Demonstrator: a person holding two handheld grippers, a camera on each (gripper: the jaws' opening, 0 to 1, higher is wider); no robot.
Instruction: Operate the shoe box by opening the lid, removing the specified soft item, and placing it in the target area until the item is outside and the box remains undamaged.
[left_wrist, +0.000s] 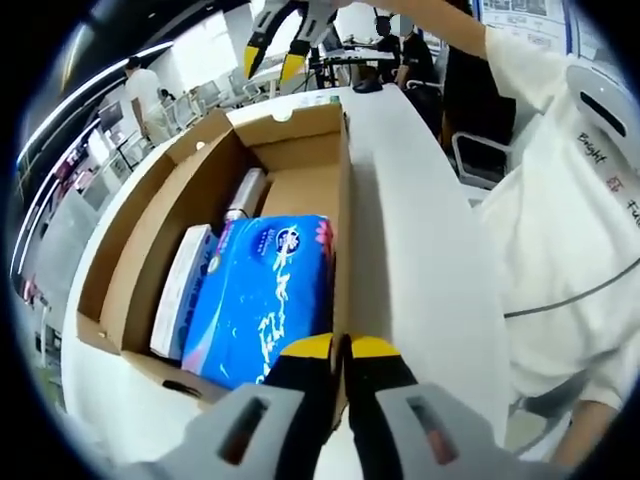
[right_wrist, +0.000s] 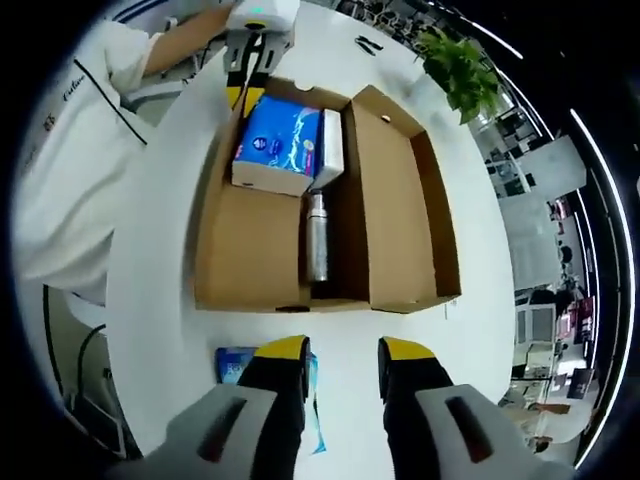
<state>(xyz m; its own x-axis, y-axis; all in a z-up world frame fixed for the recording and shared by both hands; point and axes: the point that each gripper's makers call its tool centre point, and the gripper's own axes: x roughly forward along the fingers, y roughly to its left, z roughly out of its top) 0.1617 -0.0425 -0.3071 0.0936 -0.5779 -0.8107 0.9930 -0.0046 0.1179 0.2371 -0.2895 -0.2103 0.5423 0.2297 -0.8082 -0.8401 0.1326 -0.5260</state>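
The cardboard shoe box (right_wrist: 250, 240) lies open on the white table, its lid (right_wrist: 405, 200) folded flat to one side. Inside are a blue soft tissue pack (left_wrist: 265, 300) (right_wrist: 280, 140), a white carton (left_wrist: 180, 290) (right_wrist: 328, 150) beside it and a metal bottle (left_wrist: 245, 195) (right_wrist: 317, 235). My left gripper (left_wrist: 343, 348) (right_wrist: 248, 75) is shut on the rim of the box wall (left_wrist: 345, 200) next to the blue pack. My right gripper (right_wrist: 345, 350) (left_wrist: 275, 50) hovers open above the table at the opposite end of the box, holding nothing.
A small blue packet (right_wrist: 232, 365) lies on the table (right_wrist: 150, 280) outside the box, partly under my right jaw. A person in a white shirt (left_wrist: 570, 220) stands along the table's side. A potted plant (right_wrist: 460, 65) and a small black object (right_wrist: 368, 43) sit beyond the box.
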